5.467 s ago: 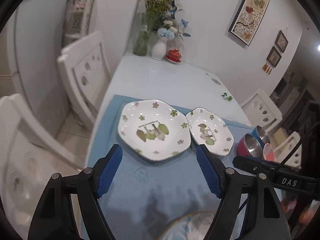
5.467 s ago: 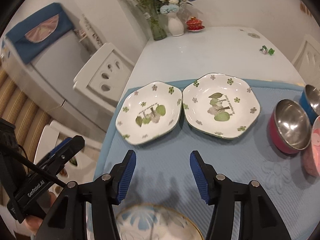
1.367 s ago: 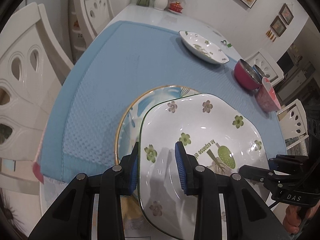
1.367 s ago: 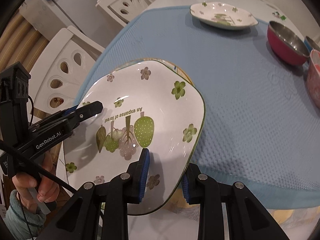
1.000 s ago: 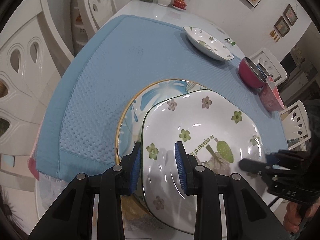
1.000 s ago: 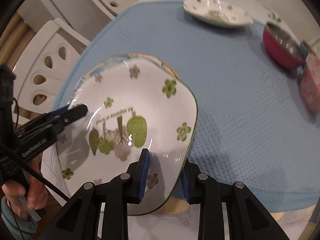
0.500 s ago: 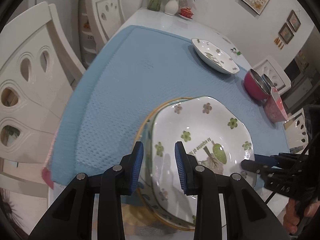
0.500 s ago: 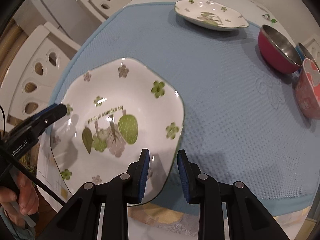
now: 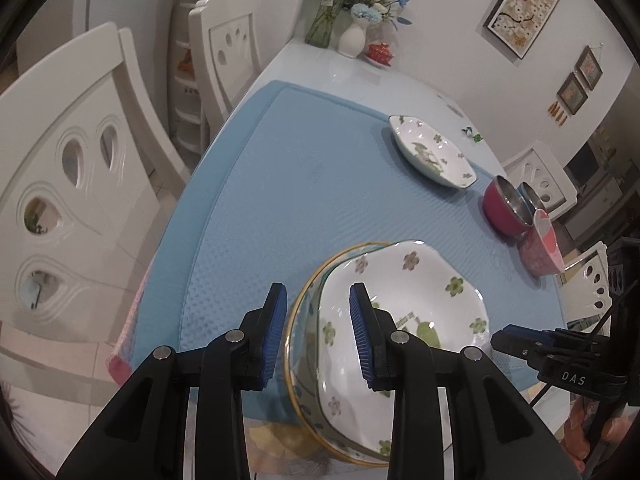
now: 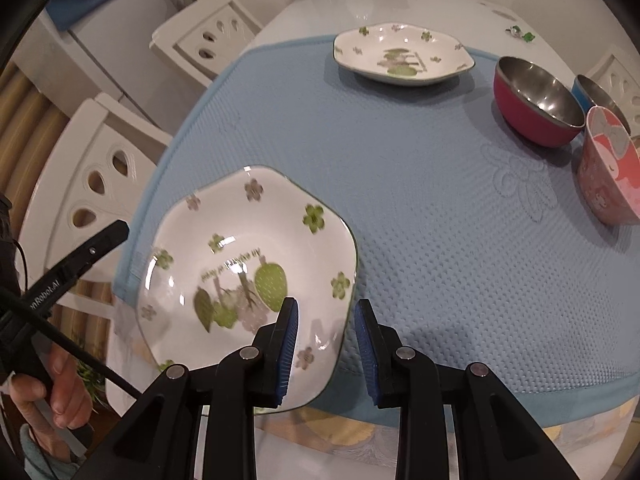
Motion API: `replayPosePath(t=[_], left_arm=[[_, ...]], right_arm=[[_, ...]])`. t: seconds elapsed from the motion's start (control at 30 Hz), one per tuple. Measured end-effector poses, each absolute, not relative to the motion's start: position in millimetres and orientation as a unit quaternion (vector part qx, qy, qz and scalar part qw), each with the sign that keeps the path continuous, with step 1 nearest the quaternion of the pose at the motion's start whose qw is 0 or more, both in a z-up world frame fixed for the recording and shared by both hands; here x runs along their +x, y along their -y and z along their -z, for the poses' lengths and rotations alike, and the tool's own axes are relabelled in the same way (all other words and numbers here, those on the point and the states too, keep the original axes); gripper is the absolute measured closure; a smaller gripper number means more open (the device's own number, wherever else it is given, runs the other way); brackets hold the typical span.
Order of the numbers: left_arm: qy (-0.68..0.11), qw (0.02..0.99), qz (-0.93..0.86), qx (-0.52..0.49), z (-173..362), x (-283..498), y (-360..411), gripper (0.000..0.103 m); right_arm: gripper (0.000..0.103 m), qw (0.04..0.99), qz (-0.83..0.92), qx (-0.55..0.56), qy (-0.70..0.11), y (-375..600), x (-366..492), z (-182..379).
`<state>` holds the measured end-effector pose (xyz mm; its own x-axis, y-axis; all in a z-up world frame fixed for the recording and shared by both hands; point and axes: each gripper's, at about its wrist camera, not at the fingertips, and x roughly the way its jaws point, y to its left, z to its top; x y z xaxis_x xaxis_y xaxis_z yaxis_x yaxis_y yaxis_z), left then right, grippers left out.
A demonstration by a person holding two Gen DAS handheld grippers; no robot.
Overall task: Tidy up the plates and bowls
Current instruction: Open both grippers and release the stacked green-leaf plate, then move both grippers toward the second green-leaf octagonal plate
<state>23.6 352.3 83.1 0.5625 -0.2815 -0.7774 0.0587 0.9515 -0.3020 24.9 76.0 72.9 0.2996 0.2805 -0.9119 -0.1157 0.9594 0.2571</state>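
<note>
I count two flowered plates (image 10: 248, 264) (image 10: 402, 56), one gold-rimmed plate (image 9: 304, 320) and three bowls (image 10: 536, 102). My left claw (image 9: 318, 336) and right claw (image 10: 326, 346) tilt downward at six o'clock, jaws narrowly parted, gripping nothing.

Blue textured mat (image 9: 304, 184) lying over the white table (image 9: 352, 80); white chairs with teardrop cut-outs (image 9: 68, 184) standing along its side. At the far end, a glass vase of greenery (image 9: 324, 20) standing beside a white vase of blue flowers (image 9: 354, 38), a small red lidded pot (image 9: 380, 53) sitting just beside them; framed pictures (image 9: 526, 6) hanging on the wall; a small green trinket (image 10: 520, 33) lying on the bare tabletop.
</note>
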Motion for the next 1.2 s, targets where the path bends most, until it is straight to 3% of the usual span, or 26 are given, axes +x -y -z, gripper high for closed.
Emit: replayPosePath(t=[0.57,0.8,0.93,1.2], left_arm=[[-0.426,0.888,0.132,-0.11,-120,47,-336,0.072],[-0.419,0.891,0.14,-0.106,-128,66,-329,0.072],[-0.422,0.889,0.139,-0.106,-127,78,-326,0.064],[-0.434,0.882,0.138,-0.116,-121,116,-322,0.06]], right_arm=[[0.072,0.81,-0.112,0.126,-0.562,-60,43,-94],[0.053,0.813,-0.095,0.157,-0.553,-45,59,-95],[0.052,0.812,-0.088,0.167,-0.552,-37,71,-94],[0.052,0.818,-0.079,0.171,-0.544,-19,110,-97]])
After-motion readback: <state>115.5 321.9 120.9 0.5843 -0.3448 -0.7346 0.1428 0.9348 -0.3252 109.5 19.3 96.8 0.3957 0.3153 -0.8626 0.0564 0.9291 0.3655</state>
